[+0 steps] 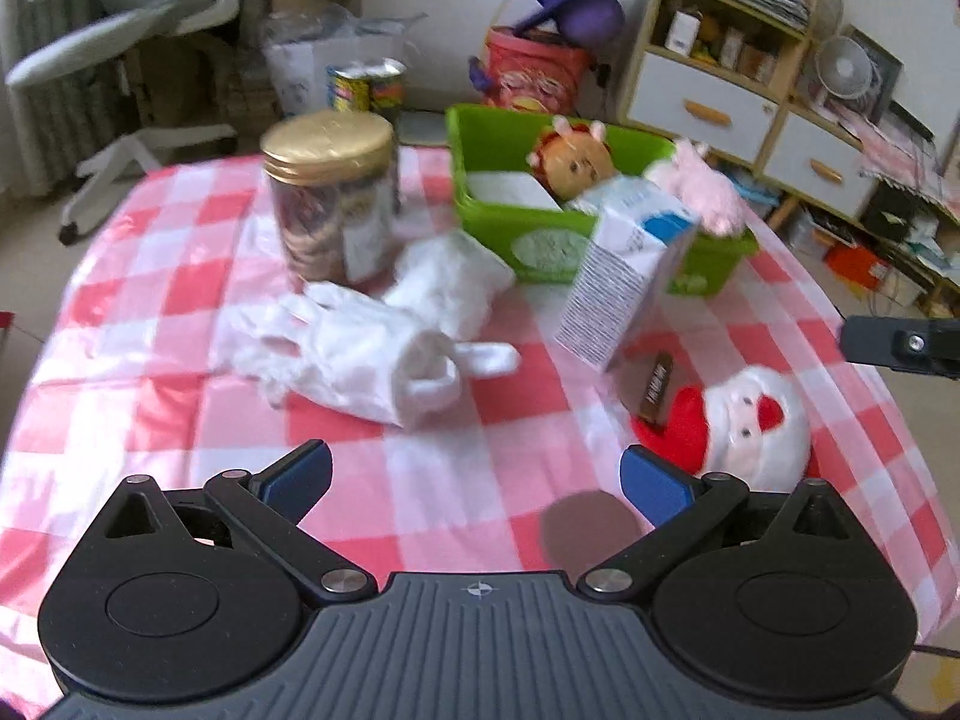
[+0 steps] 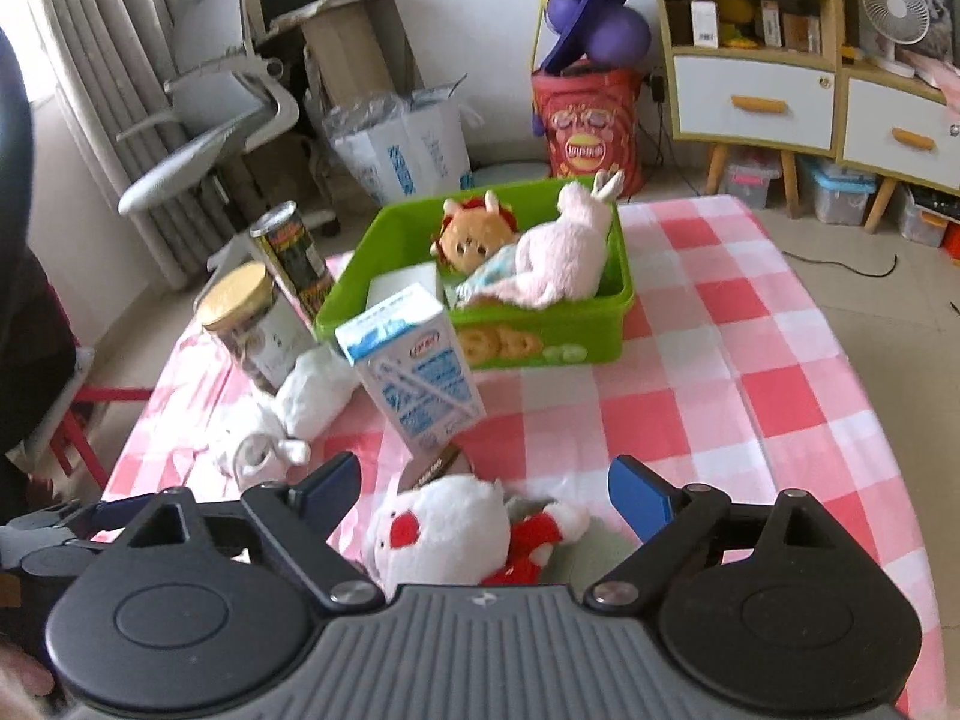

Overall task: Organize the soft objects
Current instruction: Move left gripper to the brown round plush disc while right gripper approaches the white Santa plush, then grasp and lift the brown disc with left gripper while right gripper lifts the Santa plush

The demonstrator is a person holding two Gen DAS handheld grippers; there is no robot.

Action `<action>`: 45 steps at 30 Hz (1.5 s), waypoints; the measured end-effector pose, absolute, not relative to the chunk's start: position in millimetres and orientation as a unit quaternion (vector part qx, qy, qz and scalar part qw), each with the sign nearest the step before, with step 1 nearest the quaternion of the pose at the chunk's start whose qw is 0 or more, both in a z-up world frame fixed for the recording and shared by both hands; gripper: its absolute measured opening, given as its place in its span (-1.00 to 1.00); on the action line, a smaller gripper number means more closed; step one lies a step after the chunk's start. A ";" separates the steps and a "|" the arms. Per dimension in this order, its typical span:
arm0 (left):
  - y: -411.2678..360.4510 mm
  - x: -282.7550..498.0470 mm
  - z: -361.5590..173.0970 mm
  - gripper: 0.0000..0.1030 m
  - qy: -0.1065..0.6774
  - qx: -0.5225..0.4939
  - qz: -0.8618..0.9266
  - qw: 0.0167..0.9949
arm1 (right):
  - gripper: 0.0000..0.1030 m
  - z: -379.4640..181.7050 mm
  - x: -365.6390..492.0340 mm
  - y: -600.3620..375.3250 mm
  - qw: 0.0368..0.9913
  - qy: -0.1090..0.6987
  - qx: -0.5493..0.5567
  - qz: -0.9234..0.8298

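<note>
A green bin [image 1: 540, 243] [image 2: 558, 348] at the table's far side holds a lion-head plush [image 1: 570, 159] [image 2: 474, 234] and a pink rabbit plush [image 1: 702, 186] [image 2: 564, 264]. A white plush [image 1: 372, 330] [image 2: 300, 402] lies on the checked cloth ahead of my open, empty left gripper [image 1: 477, 480]. A Santa plush [image 1: 744, 426] [image 2: 456, 528] lies on the cloth between the open jaws of my right gripper [image 2: 489, 495], not gripped. Part of the right gripper shows in the left wrist view [image 1: 900, 345].
A milk carton [image 1: 624, 276] [image 2: 414, 372] stands in front of the bin. A gold-lidded jar [image 1: 330, 198] [image 2: 252, 324] and a tall can [image 1: 366, 87] [image 2: 294, 258] stand at the left. A small brown packet [image 1: 657, 387] [image 2: 435, 465] lies by Santa. Shelves stand beyond the table.
</note>
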State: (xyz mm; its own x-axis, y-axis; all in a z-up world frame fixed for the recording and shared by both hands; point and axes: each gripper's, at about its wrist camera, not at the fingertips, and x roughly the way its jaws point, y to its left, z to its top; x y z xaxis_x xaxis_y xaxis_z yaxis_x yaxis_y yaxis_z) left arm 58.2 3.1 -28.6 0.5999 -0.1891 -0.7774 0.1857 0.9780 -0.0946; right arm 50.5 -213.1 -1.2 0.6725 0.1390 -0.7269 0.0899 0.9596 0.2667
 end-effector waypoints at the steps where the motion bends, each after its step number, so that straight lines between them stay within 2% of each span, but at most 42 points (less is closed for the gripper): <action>1: 1.0 57.3 -32.3 0.89 0.436 0.000 -0.110 0.893 | 0.32 -3.0 50.9 -210.6 0.902 0.409 0.139 0.017; 13: -29.9 45.9 -82.3 0.89 0.487 0.076 -0.159 0.856 | 0.32 -34.9 58.5 -185.9 0.881 0.465 0.079 0.033; 22: -33.4 36.2 -91.7 0.89 0.475 0.101 -0.180 0.856 | 0.32 -48.5 58.6 -172.6 0.878 0.474 0.037 0.044; 30: -25.5 30.3 -94.3 0.88 0.446 0.107 -0.203 0.865 | 0.32 -58.3 47.6 -173.6 0.906 0.403 -0.024 0.127; 35: -26.2 32.0 -92.2 0.78 0.442 0.106 -0.207 0.867 | 0.31 -63.8 44.6 -169.9 0.907 0.394 -0.047 0.143; 38: -27.2 33.8 -90.2 0.65 0.439 0.101 -0.209 0.868 | 0.30 -62.3 46.6 -171.0 0.910 0.387 -0.042 0.141; 41: -28.5 34.1 -89.5 0.54 0.438 0.098 -0.213 0.868 | 0.12 -59.3 46.6 -170.2 0.913 0.381 -0.035 0.145; 43: -29.4 33.3 -89.1 0.40 0.436 0.097 -0.221 0.867 | -0.20 -59.3 47.8 -169.7 0.910 0.386 -0.032 0.147; 45: -29.7 33.4 -88.3 0.29 0.435 0.094 -0.226 0.867 | -0.25 -58.4 48.3 -170.5 0.910 0.388 -0.030 0.147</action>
